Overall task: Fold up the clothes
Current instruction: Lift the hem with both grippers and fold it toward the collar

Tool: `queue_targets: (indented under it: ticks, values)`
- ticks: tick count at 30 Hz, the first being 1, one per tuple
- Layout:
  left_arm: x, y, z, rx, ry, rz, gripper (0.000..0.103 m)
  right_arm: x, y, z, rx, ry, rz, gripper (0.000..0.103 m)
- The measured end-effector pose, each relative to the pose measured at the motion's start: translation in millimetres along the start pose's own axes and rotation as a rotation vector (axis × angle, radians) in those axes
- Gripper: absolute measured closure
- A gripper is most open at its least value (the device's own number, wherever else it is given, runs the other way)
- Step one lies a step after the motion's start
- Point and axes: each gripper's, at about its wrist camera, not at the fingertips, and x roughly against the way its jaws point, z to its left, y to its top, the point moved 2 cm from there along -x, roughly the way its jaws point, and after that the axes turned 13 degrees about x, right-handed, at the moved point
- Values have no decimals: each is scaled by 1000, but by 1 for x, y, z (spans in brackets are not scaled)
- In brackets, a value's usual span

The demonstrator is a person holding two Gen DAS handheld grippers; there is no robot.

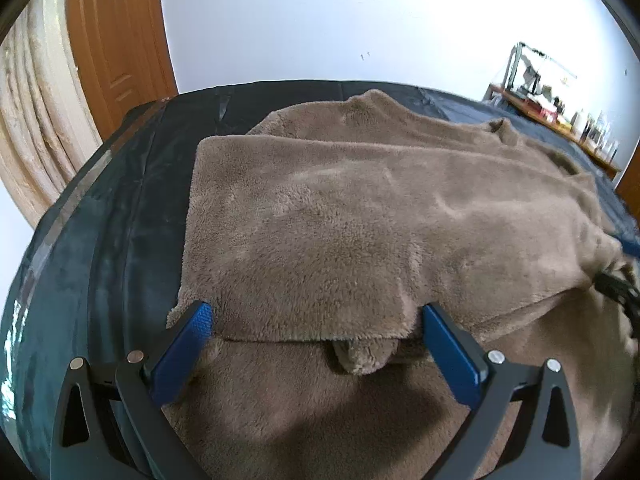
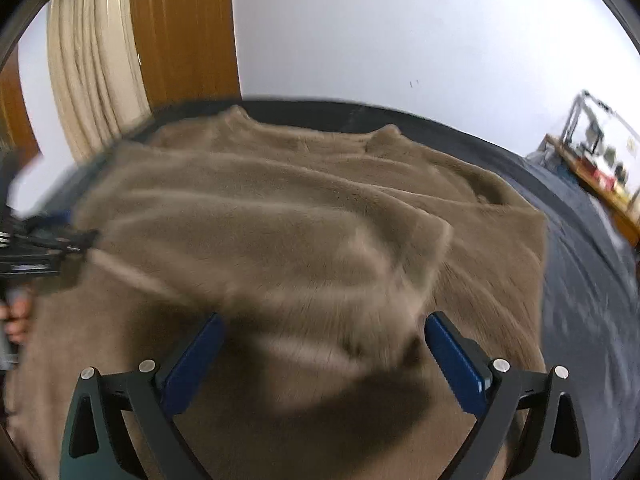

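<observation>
A brown fleece garment [image 1: 360, 220] lies spread on a dark table cover [image 1: 120, 200], with one side folded over on top. My left gripper [image 1: 316, 320] stands wide open at the near edge of that folded flap, and its blue pads [image 1: 192, 336] sit at the flap's two ends without squeezing it. In the right wrist view the same garment [image 2: 300, 220] is blurred. My right gripper [image 2: 324, 320] is wide open over a raised fold of fleece, and nothing is pinched. The left gripper [image 2: 48, 240] shows at that view's left edge, held by a hand [image 2: 16, 320].
The dark cover [image 2: 592, 280] runs past the garment on the right. Behind the table are a white wall, a wooden door [image 1: 116, 40] and a cream curtain [image 1: 32, 120]. A shelf with small items [image 1: 560, 108] stands at the far right.
</observation>
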Motion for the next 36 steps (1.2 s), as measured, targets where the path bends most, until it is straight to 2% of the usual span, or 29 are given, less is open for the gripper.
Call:
queue_targets:
  ticks: [3, 5, 11, 18, 23, 27, 36]
  values:
    - [21, -9, 9, 38, -81, 27, 0, 44, -27, 1, -36, 26, -58, 1]
    - [37, -20, 10, 19, -118, 27, 0, 65, -47, 6, -35, 30, -66, 1]
    - [65, -65, 16, -90, -87, 31, 0, 87, -103, 41, 44, 33, 8, 1]
    - [68, -97, 25, -110, -47, 47, 0, 89, -140, 75, 162, -32, 58, 1]
    - [76, -109, 34, -94, -39, 40, 0, 93, -155, 65, 56, 9, 16, 1]
    - [87, -118, 48, -62, -59, 46, 0, 102, -164, 67, 47, -4, -3, 1]
    - [113, -141, 69, -62, -78, 32, 0, 139, -197, 66, 14, 15, -16, 1]
